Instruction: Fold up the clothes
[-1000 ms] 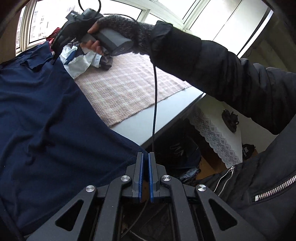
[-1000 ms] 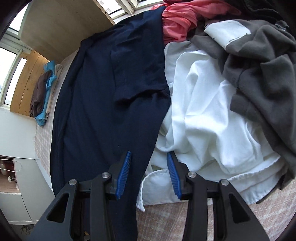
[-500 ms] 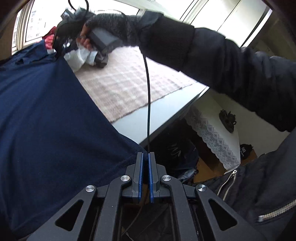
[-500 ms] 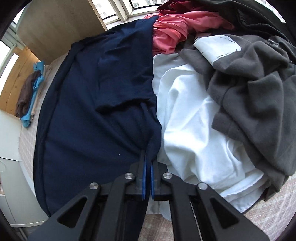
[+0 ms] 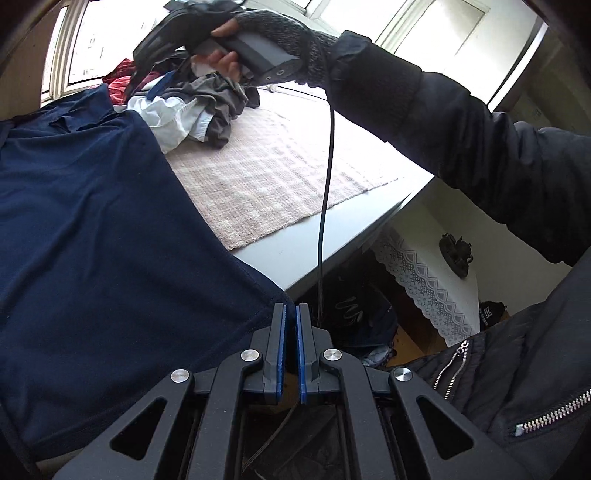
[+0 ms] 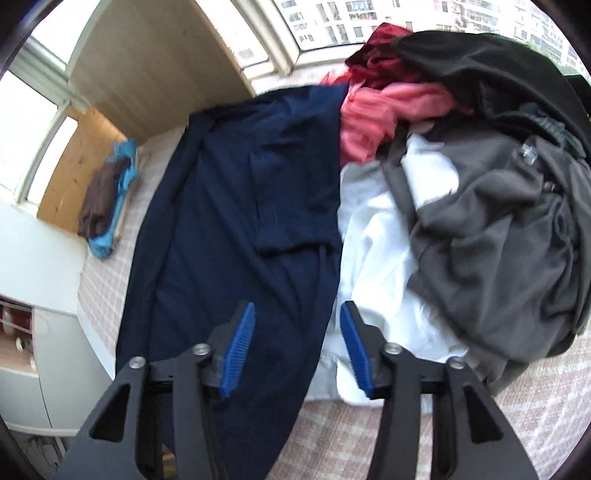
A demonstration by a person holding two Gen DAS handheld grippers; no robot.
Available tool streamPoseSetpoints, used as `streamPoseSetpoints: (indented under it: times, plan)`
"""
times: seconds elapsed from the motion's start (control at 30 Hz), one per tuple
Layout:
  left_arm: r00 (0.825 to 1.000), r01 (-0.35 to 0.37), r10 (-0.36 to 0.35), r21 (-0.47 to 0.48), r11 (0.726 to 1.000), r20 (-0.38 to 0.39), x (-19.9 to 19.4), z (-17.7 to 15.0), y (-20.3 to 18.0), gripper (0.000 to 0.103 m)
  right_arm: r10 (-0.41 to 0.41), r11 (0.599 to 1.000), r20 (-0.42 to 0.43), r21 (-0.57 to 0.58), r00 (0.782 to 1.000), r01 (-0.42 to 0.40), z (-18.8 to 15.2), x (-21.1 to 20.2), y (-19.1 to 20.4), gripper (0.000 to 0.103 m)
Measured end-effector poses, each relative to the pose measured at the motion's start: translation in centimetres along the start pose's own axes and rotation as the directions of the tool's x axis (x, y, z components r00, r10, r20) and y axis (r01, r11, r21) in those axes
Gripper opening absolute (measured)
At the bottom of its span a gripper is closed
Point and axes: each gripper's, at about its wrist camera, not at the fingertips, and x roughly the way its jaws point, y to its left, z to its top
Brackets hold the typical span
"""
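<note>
Two tools are in our hands, and they stand quite differently. Our left tool [image 5: 290, 314] has its blue pads drawn almost together with only a thin slit between them; the hem corner of the navy shirt [image 5: 103, 236] lies right at its left finger, but we cannot tell whether any cloth is pinched in the slit. Our right tool [image 6: 297, 325] hangs spread wide above the shirt [image 6: 236, 229], nothing between its pads — the left pad is over navy cloth, the right pad over the white garment [image 6: 373, 258] just beside it. The shirt lies stretched lengthwise along the worktop [image 5: 295, 254], on a pinkish woven mat [image 5: 266, 173], with its near edge hanging over the worktop's front edge. A sleeve is folded in over the shirt's body near its far end. To the right of the shirt sits a heap of unfolded clothes: the white garment touching the shirt's edge, a grey sweater [image 6: 491, 251] on top of it, a pink garment [image 6: 380, 110] and a dark red one [image 6: 380, 48] further back, and a black one [image 6: 480, 66] at the top. At the far left end of the mat, well apart from the shirt, lies a small stack of brown and turquoise clothes [image 6: 107, 199]. From the left view, our gloved right hand [image 5: 269, 33] grips the other tool's handle, its cable [image 5: 325, 192] hanging down.
</note>
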Motion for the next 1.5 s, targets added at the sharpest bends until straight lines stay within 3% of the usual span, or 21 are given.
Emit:
streamPoseSetpoints:
  times: [0.1,0.27,0.53,0.57,0.6,0.63,0.67,0.77,0.83,0.9,1.03,1.13,1.27,1.37,1.43,1.5]
  plan:
    - [0.999,-0.031,0.032,-0.041,0.999,0.024,-1.2,0.2,0.6,0.004,-0.010,0.999,0.032,0.036,0.999,0.009,4.0,1.6,-1.6,0.052]
    - [0.997,-0.073,0.077,-0.125,0.989,0.028,-1.8,0.3,1.4,0.004,-0.028,0.998,-0.052,0.055,0.998,0.031,8.7,8.5,-1.8,0.052]
    - [0.996,-0.075,0.085,-0.208,0.975,0.040,-1.5,0.5,2.4,0.005,-0.004,0.999,-0.102,0.038,0.995,0.008,10.8,12.9,-1.3,0.046]
    - [0.996,-0.074,0.084,-0.208,0.975,0.039,-1.5,0.5,2.4,0.005,-0.006,0.999,-0.099,0.040,0.995,0.010,10.9,13.0,-1.4,0.041]
    - [0.996,-0.074,0.083,-0.208,0.975,0.035,-1.4,0.4,2.4,0.005,-0.012,0.999,-0.097,0.039,0.995,0.016,11.0,13.1,-1.4,0.023]
    - [0.996,-0.073,0.081,-0.210,0.975,0.031,-1.2,0.4,2.5,0.005,-0.042,0.999,-0.097,0.026,0.994,0.045,11.1,13.1,-1.4,0.014]
    - [0.997,-0.071,0.079,-0.211,0.975,0.027,-1.1,0.3,2.5,0.005,-0.064,0.998,-0.096,0.015,0.993,0.066,11.2,13.0,-1.4,0.008]
    - [0.998,-0.053,0.059,-0.216,0.975,0.022,-0.9,0.1,2.3,0.005,0.013,0.999,-0.019,0.046,1.000,-0.012,11.7,10.5,-2.2,0.005]
    - [0.999,-0.036,0.040,-0.220,0.975,0.015,-0.6,-0.2,2.2,0.005,0.060,0.994,-0.022,0.090,0.998,-0.058,11.7,10.3,-3.2,0.005]
    - [0.999,-0.031,0.032,-0.219,0.975,0.003,-0.3,-0.3,2.1,0.005,0.041,0.996,-0.052,0.080,0.998,-0.037,11.3,10.7,-2.9,0.005]
    - [1.000,-0.029,0.031,-0.210,0.977,0.004,-0.5,-0.3,2.1,0.006,0.065,0.996,-0.012,0.063,0.998,-0.064,10.8,8.7,-1.7,0.006]
    - [0.999,-0.025,0.029,-0.220,0.975,0.014,-0.8,-0.4,2.6,0.005,-0.107,0.994,-0.072,-0.021,0.992,0.106,10.7,9.6,-0.7,0.005]
    - [0.999,-0.028,0.034,-0.223,0.974,0.025,-1.5,-0.7,3.0,0.005,-0.102,0.995,-0.089,-0.023,0.991,0.100,10.8,8.5,0.9,0.006]
    - [0.999,-0.027,0.036,-0.219,0.975,0.035,-1.9,-0.9,3.1,0.005,-0.098,0.995,-0.129,-0.012,0.987,0.097,11.6,7.9,1.4,0.015]
    - [0.998,-0.029,0.038,-0.216,0.976,0.040,-2.1,-1.1,3.2,0.005,-0.130,0.991,-0.109,-0.045,0.985,0.126,12.0,7.4,2.2,0.024]
    - [0.998,-0.029,0.039,-0.215,0.976,0.042,-2.3,-1.2,3.3,0.005,-0.169,0.983,-0.107,-0.084,0.980,0.161,12.1,7.6,3.0,0.027]
